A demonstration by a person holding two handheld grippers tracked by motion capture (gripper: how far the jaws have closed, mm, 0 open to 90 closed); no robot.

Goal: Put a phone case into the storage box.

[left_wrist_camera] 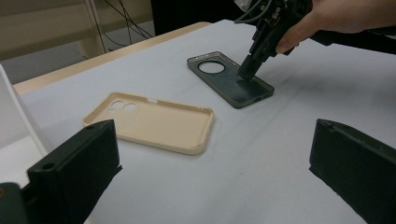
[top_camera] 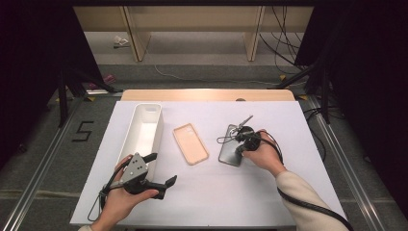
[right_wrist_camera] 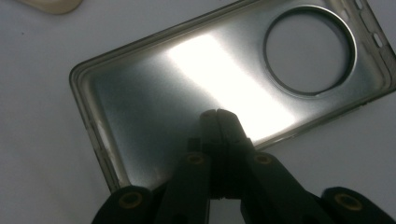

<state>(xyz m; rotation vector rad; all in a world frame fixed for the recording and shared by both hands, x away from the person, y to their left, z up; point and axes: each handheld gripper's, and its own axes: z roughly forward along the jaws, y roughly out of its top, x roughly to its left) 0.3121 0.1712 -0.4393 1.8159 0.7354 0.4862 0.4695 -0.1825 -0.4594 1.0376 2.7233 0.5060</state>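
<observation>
A dark grey see-through phone case (top_camera: 228,154) (left_wrist_camera: 223,82) (right_wrist_camera: 154,88) lies inside-up right of centre on the white table, its round camera hole at the far end. My right gripper (top_camera: 239,150) (left_wrist_camera: 243,73) (right_wrist_camera: 218,113) is shut with nothing between its jaws. Its tips point down onto the case's inner face near the middle; whether they touch it I cannot tell. A beige phone case (top_camera: 190,143) (left_wrist_camera: 154,121) lies inside-up at the centre. My left gripper (top_camera: 161,169) (left_wrist_camera: 215,177) is open and empty near the front left, aimed toward both cases.
A long white bin (top_camera: 157,126) (left_wrist_camera: 9,116) stands along the left side, just beyond my left gripper. The white table cover (top_camera: 216,192) ends in a wooden strip (top_camera: 207,95) at the far edge. Cables trail from both grippers toward the front.
</observation>
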